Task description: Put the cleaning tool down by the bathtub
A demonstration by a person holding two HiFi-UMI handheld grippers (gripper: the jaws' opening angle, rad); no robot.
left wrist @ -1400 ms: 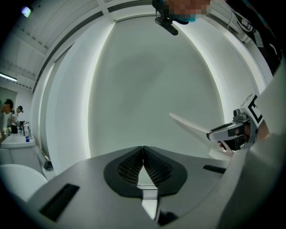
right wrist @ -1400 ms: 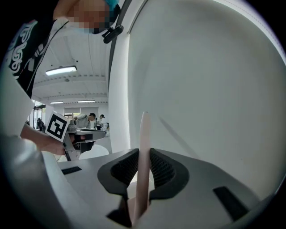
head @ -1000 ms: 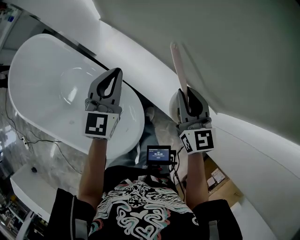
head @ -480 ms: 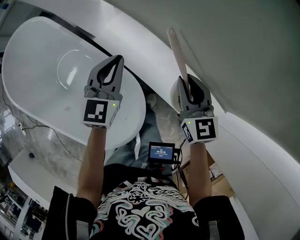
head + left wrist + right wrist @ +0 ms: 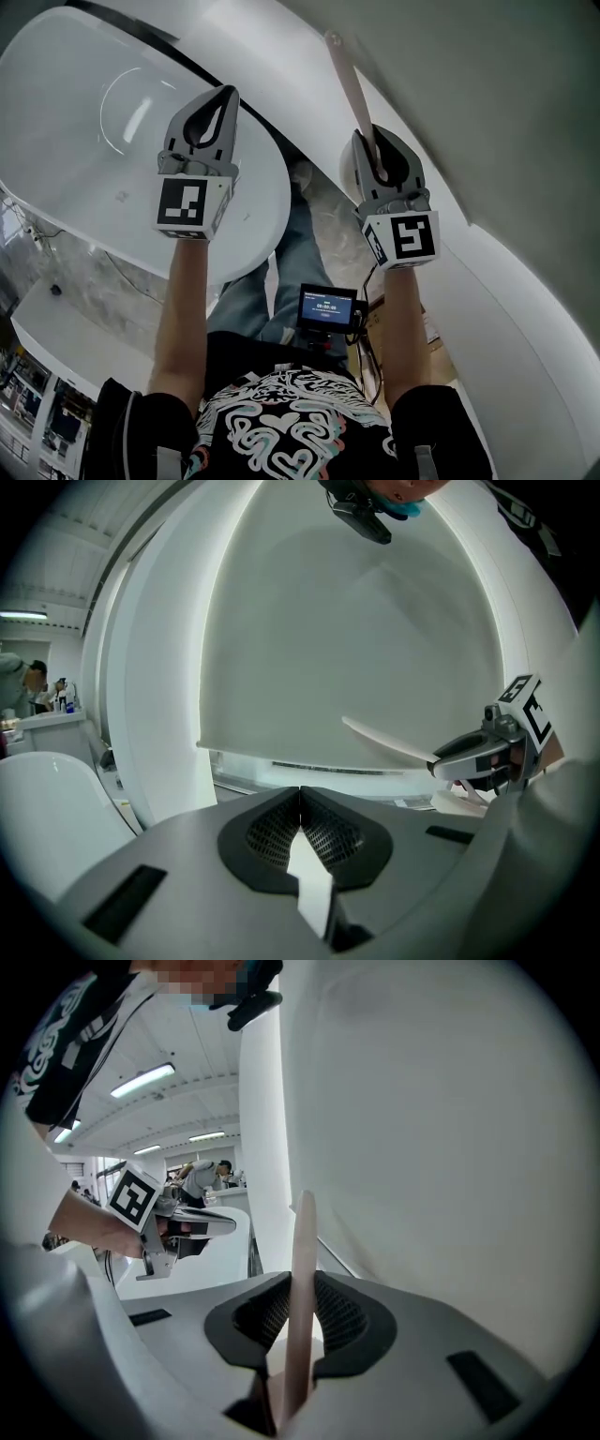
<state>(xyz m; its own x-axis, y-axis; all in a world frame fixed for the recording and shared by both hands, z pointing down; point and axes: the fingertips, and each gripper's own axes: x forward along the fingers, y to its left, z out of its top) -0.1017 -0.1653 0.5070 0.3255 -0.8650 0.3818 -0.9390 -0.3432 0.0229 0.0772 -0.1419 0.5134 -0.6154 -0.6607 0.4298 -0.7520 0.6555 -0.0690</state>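
Observation:
A white oval bathtub (image 5: 84,112) fills the upper left of the head view. My left gripper (image 5: 225,94) hangs above its near rim, jaws shut with nothing between them; in its own view the tips (image 5: 300,791) meet. My right gripper (image 5: 362,139) is shut on the cleaning tool's pale, flat handle (image 5: 349,89), which sticks out past the jaws toward a curved white wall. In the right gripper view the handle (image 5: 303,1241) rises straight up between the shut pads. The tool's working end is hidden. From the left gripper view the handle (image 5: 384,741) juts from the right gripper (image 5: 450,758).
A second large white curved tub rim (image 5: 525,309) runs along the right, below a grey wall (image 5: 487,94). A marbled floor gap (image 5: 323,220) lies between the tubs. A small screen (image 5: 326,307) hangs at my chest. Cables (image 5: 28,234) trail beside the bathtub. People stand far off (image 5: 202,1177).
The head view has tilted, so the bathtub and both grippers sit higher and further left in frame. Both grippers stay shut, and the right one still holds the handle.

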